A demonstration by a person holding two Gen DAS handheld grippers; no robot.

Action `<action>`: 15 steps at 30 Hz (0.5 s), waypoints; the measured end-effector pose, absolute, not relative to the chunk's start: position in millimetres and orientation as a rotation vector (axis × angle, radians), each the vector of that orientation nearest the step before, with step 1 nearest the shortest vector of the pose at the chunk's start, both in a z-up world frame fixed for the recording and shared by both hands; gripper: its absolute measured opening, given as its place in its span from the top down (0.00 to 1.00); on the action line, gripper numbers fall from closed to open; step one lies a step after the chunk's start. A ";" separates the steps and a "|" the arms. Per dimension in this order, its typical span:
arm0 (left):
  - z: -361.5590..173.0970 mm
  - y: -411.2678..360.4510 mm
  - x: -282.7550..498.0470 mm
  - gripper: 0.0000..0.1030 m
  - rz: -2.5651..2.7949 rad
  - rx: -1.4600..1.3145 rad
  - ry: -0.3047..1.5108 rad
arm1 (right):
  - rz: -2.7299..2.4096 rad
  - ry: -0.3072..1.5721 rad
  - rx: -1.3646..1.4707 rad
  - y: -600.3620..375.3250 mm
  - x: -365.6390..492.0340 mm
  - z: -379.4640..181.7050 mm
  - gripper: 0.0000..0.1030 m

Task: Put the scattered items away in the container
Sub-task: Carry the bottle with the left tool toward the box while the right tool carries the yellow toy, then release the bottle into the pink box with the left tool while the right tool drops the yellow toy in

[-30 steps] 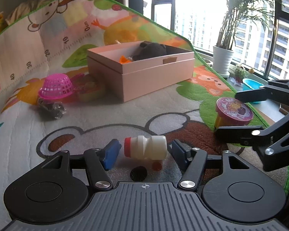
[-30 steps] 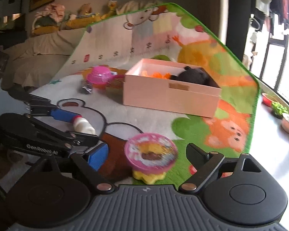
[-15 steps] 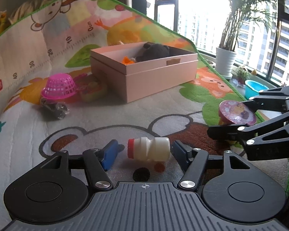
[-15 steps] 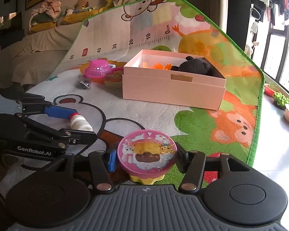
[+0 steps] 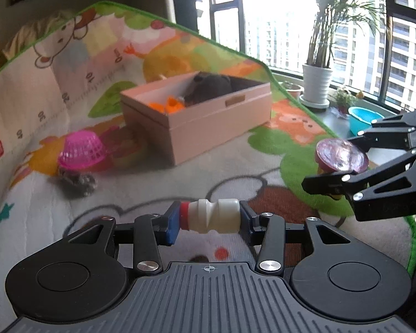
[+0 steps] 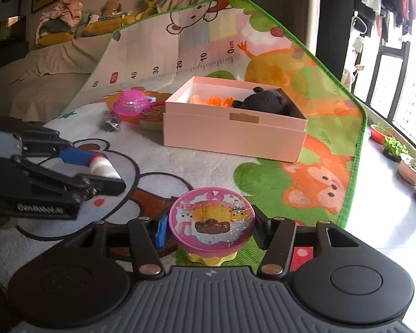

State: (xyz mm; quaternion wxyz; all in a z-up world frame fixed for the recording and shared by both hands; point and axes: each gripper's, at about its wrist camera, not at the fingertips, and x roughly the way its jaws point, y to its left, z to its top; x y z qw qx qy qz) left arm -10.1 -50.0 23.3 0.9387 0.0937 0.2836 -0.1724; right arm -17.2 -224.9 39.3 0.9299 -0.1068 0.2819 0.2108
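Soft quilted cartoon play mat, green-trimmed, folded up against a sofa at the back. Left hand-held gripper pinching a small smooth white plastic bottle with a red cap sideways, blue pads tight on cap and base, lifted off the mat. Right hand-held gripper clamped on a round pink-lidded toy tub with a yellow scalloped base, glossy cartoon sticker on top. Pale pink rectangular cardboard box further back in mid-mat, lid off, already holding a fuzzy black plush and something orange. Upturned pink plastic mesh basket left of the box, crinkly dark wrapper just beside it. Bare mat between both grippers and the box; mat edge close on the right, smooth floor and potted plants beyond.
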 end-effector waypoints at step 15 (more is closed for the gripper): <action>80.0 -61.4 84.7 0.54 -0.384 0.182 0.425 | 0.407 0.381 -0.206 -225.9 70.0 106.2 0.46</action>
